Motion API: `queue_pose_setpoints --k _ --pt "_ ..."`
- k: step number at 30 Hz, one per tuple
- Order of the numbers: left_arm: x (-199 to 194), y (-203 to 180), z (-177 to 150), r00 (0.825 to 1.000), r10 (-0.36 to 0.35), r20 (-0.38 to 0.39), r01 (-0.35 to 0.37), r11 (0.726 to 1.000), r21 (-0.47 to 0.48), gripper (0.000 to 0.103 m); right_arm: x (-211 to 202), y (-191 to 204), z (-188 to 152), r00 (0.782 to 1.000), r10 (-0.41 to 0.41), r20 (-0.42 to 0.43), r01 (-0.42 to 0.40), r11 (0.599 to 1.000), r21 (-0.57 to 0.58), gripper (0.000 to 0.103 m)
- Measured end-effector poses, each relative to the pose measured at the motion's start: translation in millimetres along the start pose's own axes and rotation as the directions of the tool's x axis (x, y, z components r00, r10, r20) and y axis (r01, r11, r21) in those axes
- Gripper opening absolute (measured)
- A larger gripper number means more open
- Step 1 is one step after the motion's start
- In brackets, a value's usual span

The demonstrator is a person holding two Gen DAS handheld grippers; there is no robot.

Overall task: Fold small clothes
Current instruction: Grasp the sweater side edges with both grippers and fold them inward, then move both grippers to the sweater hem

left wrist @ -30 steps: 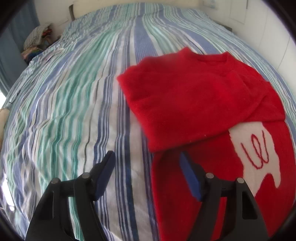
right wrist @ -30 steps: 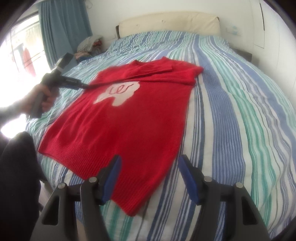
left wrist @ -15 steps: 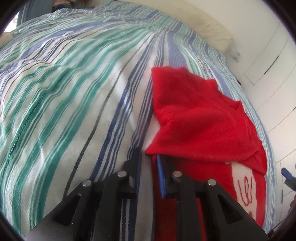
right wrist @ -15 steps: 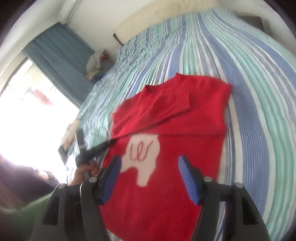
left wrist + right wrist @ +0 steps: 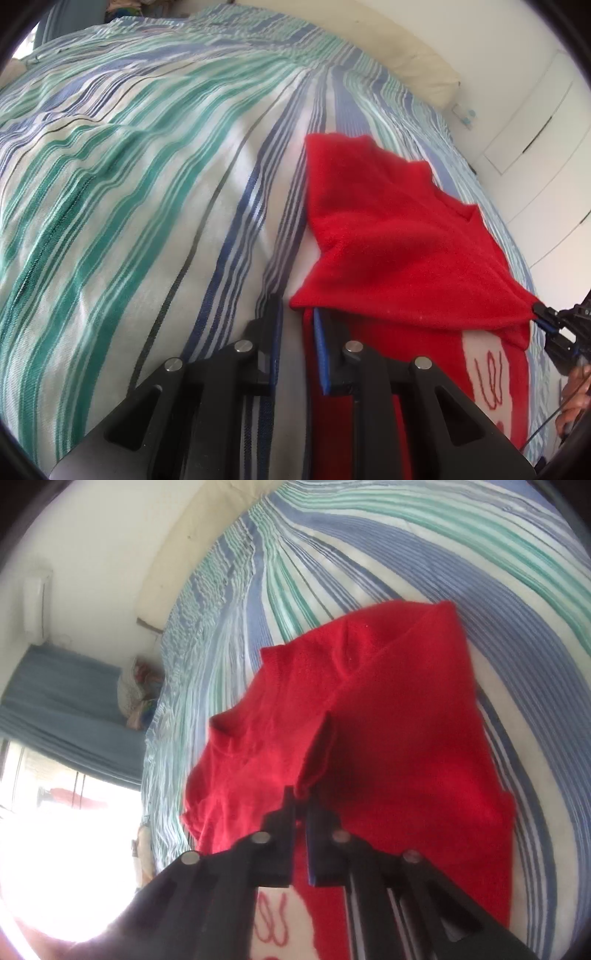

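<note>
A red knit sweater [image 5: 388,236] with a white patch bearing red script [image 5: 487,373] lies on the striped bed, its sleeves folded across the chest. My left gripper [image 5: 297,325] is shut on the sweater's left side edge at the corner of the folded part. My right gripper [image 5: 301,805] is shut on the opposite side fold of the sweater [image 5: 369,720], lifting a ridge of cloth. The right gripper also shows at the right edge of the left wrist view [image 5: 546,319], pinching the cloth there.
The bed [image 5: 129,184] has a blue, green and white striped cover. A cream headboard [image 5: 399,55] and white wall lie beyond. A blue curtain [image 5: 62,705], a bright window and a pile of clothes [image 5: 136,690] stand beside the bed.
Both grippers have closed on the sweater's two side edges. A second ago both were open. The right gripper moved forward from the hem up to the chest.
</note>
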State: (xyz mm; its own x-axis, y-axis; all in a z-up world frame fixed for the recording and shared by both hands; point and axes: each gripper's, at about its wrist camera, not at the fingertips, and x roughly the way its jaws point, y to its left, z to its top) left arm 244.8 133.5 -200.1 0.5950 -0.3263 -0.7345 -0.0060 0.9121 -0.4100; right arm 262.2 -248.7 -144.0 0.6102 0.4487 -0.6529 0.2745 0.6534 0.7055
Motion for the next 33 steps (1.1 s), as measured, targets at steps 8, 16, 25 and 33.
queue_pose_setpoints --k 8,16,25,33 --pt "-17 -5 4 0.997 0.037 -0.062 -0.035 0.999 0.033 0.024 6 -17 -17 0.986 -0.165 -0.035 0.162 0.984 -0.080 0.014" --pt "-96 -17 -31 0.990 0.132 -0.057 -0.122 0.981 0.151 0.063 -88 -29 -58 0.987 -0.158 0.004 0.151 0.934 -0.325 0.054" --pt "-118 -108 -129 0.983 0.068 -0.172 -0.005 0.938 0.346 0.082 -133 -38 -169 0.969 -0.247 0.001 0.190 0.742 -0.642 0.054" --pt "-101 -119 -166 0.945 0.217 -0.243 -0.091 0.892 0.443 0.085 -116 -68 -232 0.938 -0.345 0.022 0.256 0.649 -0.716 0.060"
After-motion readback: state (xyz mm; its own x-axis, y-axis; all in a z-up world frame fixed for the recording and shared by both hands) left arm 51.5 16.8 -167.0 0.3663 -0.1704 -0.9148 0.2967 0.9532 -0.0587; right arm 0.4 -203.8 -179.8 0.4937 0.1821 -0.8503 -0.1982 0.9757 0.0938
